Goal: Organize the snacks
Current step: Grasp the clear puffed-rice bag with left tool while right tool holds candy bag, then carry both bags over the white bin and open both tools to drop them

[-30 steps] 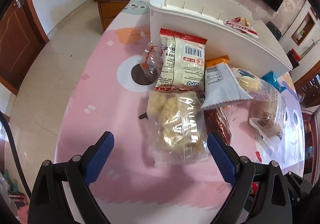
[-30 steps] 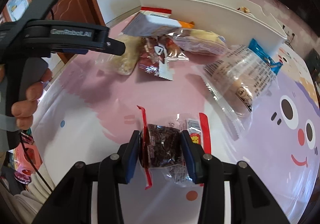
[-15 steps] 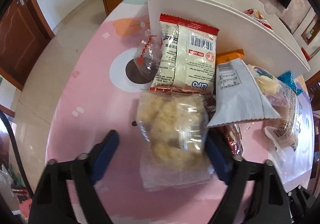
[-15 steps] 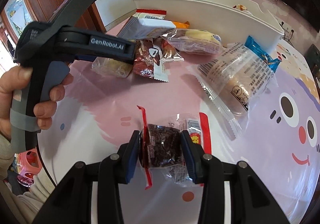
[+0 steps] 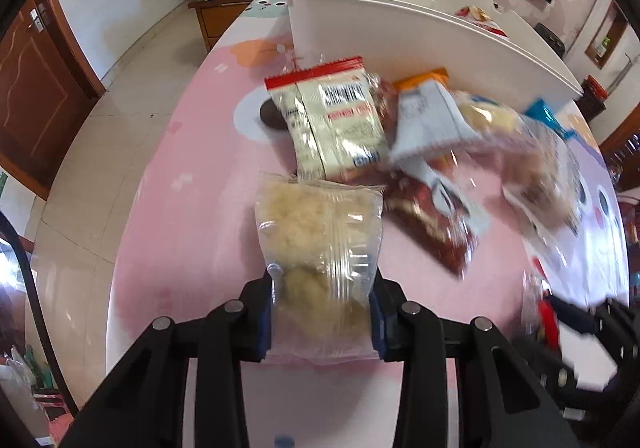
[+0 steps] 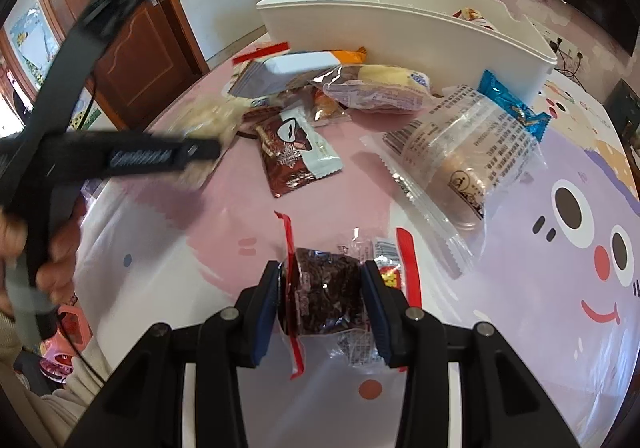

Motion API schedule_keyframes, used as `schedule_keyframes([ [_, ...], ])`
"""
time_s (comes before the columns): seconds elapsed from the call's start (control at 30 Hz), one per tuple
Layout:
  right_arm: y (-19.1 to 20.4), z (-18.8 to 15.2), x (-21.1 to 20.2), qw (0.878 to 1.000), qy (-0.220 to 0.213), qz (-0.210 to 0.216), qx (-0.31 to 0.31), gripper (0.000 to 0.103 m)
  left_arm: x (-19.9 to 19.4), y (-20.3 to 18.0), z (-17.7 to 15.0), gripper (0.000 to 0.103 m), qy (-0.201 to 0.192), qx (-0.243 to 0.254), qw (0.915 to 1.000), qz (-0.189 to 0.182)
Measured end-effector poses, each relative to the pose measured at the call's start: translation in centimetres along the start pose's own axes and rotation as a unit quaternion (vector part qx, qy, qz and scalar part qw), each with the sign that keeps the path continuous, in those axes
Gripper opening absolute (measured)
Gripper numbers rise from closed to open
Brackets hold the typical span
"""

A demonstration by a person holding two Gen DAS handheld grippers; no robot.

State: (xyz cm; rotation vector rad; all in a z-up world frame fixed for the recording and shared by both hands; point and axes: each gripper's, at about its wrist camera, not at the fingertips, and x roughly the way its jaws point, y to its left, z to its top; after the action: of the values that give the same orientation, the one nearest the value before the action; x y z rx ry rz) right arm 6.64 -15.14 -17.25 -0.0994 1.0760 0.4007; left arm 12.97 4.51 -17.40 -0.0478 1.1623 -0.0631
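Table (image 6: 520, 348): round top under a pink and lilac cartoon cloth, with snack packets scattered across its middle.
White bin (image 5: 400, 48): a large open box at the far side of the table, with the heap of packets just in front of its wall. It is probably where the snacks are meant to go.
Loose heap (image 5: 340, 120): overlapping packets, among them a cream one with a red edge. They lie near the left packet's far end, so a careless lift could drag or scatter them.
Left gripper (image 5: 322, 312): pinching a clear packet of pale crumbly snack (image 5: 320, 240), one blue pad on each side of its near end. Most of the packet sticks out forward, beyond the pads.
Risk, left: the wrapper is slick and the contents loose; the grip could slip or crush the snack.
Right gripper (image 6: 322, 300): clamped on a dark brown snack in clear wrap (image 6: 324, 292), which sits squarely between its pads.
Risk, right: the red-edged wrapper tails hang free and could snag on the bin's rim.
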Motion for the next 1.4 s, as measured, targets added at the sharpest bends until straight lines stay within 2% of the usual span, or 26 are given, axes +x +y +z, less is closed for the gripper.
schedule_keyframes([
  [0.17, -0.2, -0.1, -0.9, 1.0, -0.009, 0.001, 0.008, 0.041, -3.0, 0.4, -2.8, 0.035, -0.002, 0.001, 0.9998, -0.02],
  [0.3, 0.0, 0.1, -1.7, 1.0, -0.018, 0.002, 0.01, 0.041, -5.3, -0.3, -3.9, 0.035, -0.015, 0.012, 0.9993, -0.031],
  [0.63, 0.5, 1.5, -5.4, 0.998, -0.065, 0.003, 0.004, 0.041, -10.1, -3.1, -2.5, 0.035, -0.078, 0.055, 0.9933, -0.064],
  [0.87, -0.1, 4.7, -9.1, 0.994, -0.113, -0.001, 0.004, 0.041, -12.6, -5.0, 0.6, 0.035, -0.118, 0.081, 0.9876, -0.065],
  [0.97, -0.9, 6.7, -11.0, 0.991, -0.136, -0.004, 0.008, 0.041, -13.8, -5.3, 2.4, 0.035, -0.134, 0.087, 0.9857, -0.054],
  [1.13, -1.8, 11.0, -13.8, 0.985, -0.169, -0.018, 0.008, 0.041, -15.1, -5.8, 6.7, 0.035, -0.154, 0.102, 0.9826, -0.017],
  [1.4, -4.0, 18.2, -18.1, 0.972, -0.231, -0.038, 0.018, 0.041, -16.6, -7.0, 14.3, 0.035, -0.174, 0.115, 0.978, 0.006],
])
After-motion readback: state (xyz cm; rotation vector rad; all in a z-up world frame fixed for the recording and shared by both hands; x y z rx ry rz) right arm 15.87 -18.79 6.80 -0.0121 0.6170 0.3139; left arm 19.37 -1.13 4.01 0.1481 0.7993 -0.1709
